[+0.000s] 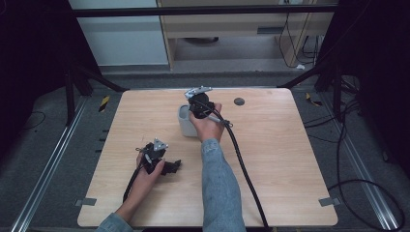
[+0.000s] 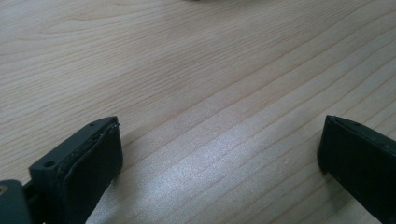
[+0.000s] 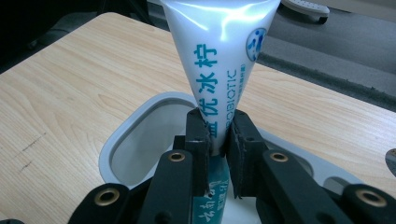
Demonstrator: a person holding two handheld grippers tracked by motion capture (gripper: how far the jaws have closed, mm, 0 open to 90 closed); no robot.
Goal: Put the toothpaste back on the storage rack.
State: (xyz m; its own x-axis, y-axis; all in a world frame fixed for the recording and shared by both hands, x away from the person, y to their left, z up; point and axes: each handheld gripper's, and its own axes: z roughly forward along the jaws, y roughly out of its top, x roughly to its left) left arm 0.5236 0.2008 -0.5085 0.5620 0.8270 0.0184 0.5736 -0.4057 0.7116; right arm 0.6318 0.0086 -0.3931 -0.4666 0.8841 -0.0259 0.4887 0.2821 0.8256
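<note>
Toothpaste tube (image 3: 219, 60) stands pinched upright in the right gripper (image 3: 219, 135), directly over the grey cup (image 3: 140, 140) at table centre; lowering and release remain. Left gripper (image 2: 219, 154), at seven o'clock from the cup, rests spread and empty on the table (image 1: 270, 159).

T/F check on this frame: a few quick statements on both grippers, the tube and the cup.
1. The right gripper is shut on the white tube. True.
2. The tube lies flat on the table. False: it is held over the grey cup, wide end up.
3. The left gripper holds the cup. False: its jaws stand open over bare wood.
4. The cup stands on the table. True.
</note>
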